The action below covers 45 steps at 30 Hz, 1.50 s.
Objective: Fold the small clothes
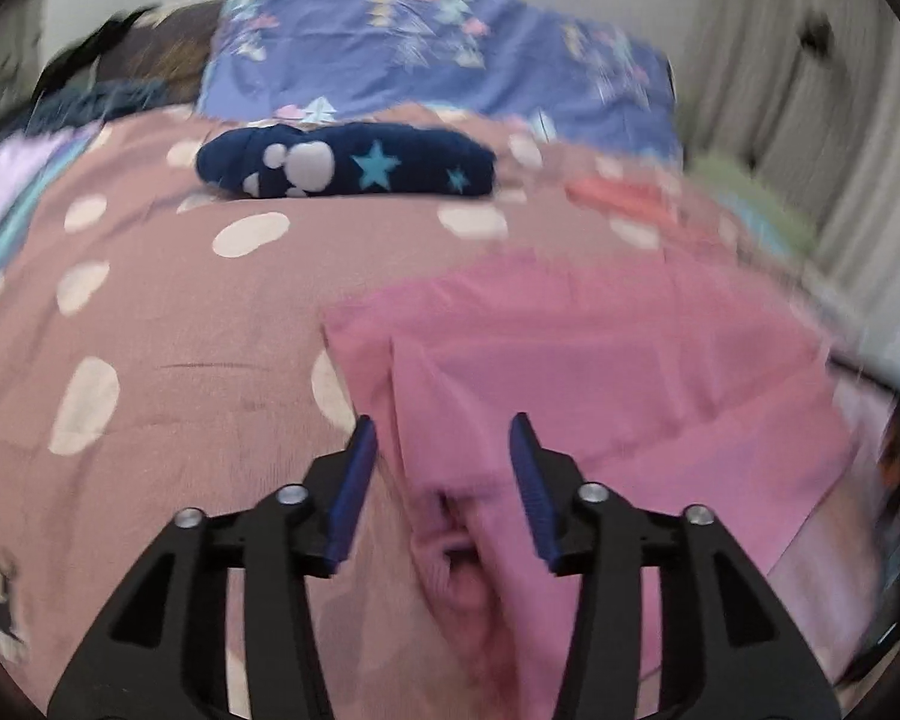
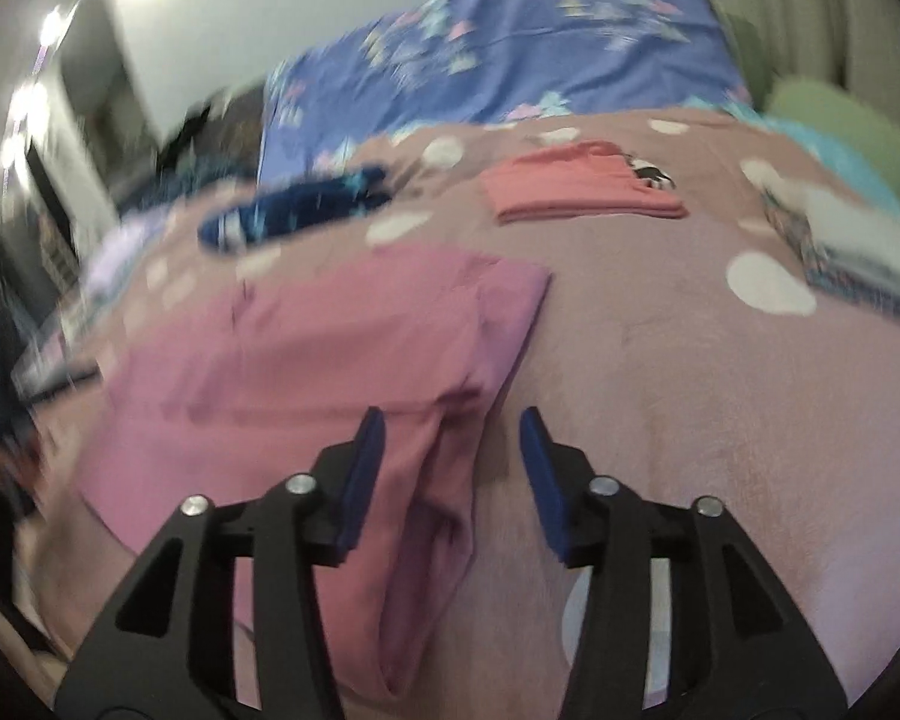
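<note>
Pink garment (image 1: pixel 570 360) spread on the bed (image 1: pixel 180 372), lying mostly flat on the dotted brown cover, with a bunched, ribbed end (image 1: pixel 456 546) nearest both cameras. Long axis apparently running from that bunched near end away toward the pillow (image 1: pixel 438 54), though motion blur leaves the exact outline unsure; far edge fairly straight and square to that line. Probably laid out this way to give two near corners for a fold carried away from the person. Left tool (image 1: pixel 444 438) apart, blue pads (image 1: pixel 354 480) clear of the cloth on either side of a raised fold at the garment's left edge; nothing pinched. Right tool (image 2: pixel 453 432) likewise apart, its left pad over the garment's right edge, its right pad over bare cover; cloth between but not pressed. Both tools angled down at the near end, one per side, likely placed to take or to have let go the two near corners; which, hard to say. Farther out, a navy folded piece (image 1: pixel 348 168) with stars and a coral folded piece (image 2: pixel 582 186), well apart from the pink one, seemingly finished and set aside.
</note>
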Available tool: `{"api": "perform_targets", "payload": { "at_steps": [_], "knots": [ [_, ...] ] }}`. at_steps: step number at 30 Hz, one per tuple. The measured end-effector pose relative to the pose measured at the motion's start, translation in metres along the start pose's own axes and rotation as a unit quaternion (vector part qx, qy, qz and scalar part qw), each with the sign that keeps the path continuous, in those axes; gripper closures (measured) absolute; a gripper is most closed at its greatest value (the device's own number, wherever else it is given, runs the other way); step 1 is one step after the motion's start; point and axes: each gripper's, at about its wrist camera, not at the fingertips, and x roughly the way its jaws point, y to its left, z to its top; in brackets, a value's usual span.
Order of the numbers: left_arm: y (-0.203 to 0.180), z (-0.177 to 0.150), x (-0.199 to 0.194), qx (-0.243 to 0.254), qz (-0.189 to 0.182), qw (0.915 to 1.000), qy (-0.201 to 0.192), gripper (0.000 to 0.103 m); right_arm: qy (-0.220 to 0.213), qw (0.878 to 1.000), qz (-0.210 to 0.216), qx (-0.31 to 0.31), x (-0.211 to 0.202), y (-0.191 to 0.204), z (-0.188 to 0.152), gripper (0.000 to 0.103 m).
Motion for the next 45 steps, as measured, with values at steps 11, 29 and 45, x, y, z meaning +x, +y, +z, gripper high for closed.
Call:
{"api": "perform_targets", "payload": {
  "at_steps": [11,29,45],
  "knots": [
    [-0.036,0.041,0.057,0.095,0.129,0.9871,0.012,0.048,0.005,0.989,-0.096,-0.115,0.055,0.022,0.041,0.026],
    [0.013,0.042,0.016,0.033,0.039,0.9987,-0.006,0.047,-0.008,0.998,0.046,0.044,0.072,-0.037,0.091,0.050],
    [-0.035,0.063,0.085,0.199,0.151,0.9681,-0.022,0.045,0.065,0.998,0.009,-0.011,0.136,-0.012,0.113,0.084]
  ]
}}
